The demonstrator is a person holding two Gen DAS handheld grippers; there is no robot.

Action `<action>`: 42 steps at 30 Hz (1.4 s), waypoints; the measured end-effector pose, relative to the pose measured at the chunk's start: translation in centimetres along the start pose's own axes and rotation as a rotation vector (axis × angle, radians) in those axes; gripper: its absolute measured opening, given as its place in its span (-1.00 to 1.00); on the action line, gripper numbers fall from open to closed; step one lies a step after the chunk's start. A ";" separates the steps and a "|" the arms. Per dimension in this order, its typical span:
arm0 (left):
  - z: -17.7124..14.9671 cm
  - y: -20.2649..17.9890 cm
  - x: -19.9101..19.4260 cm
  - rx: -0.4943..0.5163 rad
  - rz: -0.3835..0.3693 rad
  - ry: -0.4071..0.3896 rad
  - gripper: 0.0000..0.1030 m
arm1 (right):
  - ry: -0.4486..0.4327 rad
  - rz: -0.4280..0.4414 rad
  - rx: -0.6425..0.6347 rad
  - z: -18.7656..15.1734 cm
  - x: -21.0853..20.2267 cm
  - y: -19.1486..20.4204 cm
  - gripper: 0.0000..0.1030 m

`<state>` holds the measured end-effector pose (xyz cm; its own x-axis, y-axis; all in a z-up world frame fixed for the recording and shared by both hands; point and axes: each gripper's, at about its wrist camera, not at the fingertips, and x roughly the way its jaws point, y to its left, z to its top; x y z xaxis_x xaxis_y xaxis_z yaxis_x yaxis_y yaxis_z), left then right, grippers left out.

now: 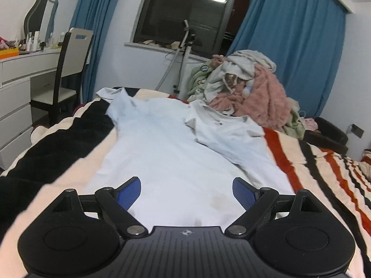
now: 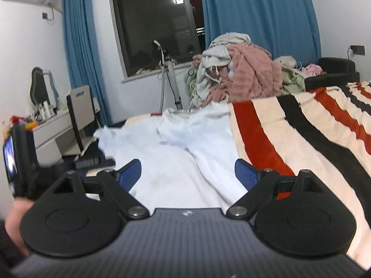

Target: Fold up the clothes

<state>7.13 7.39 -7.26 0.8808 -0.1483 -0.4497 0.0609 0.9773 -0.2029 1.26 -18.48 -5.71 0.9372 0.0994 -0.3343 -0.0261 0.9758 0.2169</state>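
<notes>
A white T-shirt lies spread lengthwise on the striped blanket, its right sleeve folded inward over the body. My left gripper is open and empty, hovering just above the shirt's near hem. The shirt also shows in the right wrist view, with a long fold along its right side. My right gripper is open and empty above the shirt's near right part. The left gripper's body shows at the left edge of the right wrist view.
A pile of unfolded clothes with a pink fleece sits at the bed's far end, also in the right wrist view. A chair and white dresser stand left of the bed. A garment steamer stand stands by the window.
</notes>
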 end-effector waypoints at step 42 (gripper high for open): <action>-5.2 -10.2 -4.2 -0.092 -0.448 0.414 -1.00 | -0.189 -0.201 0.464 1.7 -5.2 -16.6 0.76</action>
<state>0.41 -2.77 -7.81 0.5226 -0.6056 -0.6002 0.3257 0.7923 -0.5158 -2.54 -35.58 -5.99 0.9553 -0.1585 -0.2494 0.2761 0.7794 0.5624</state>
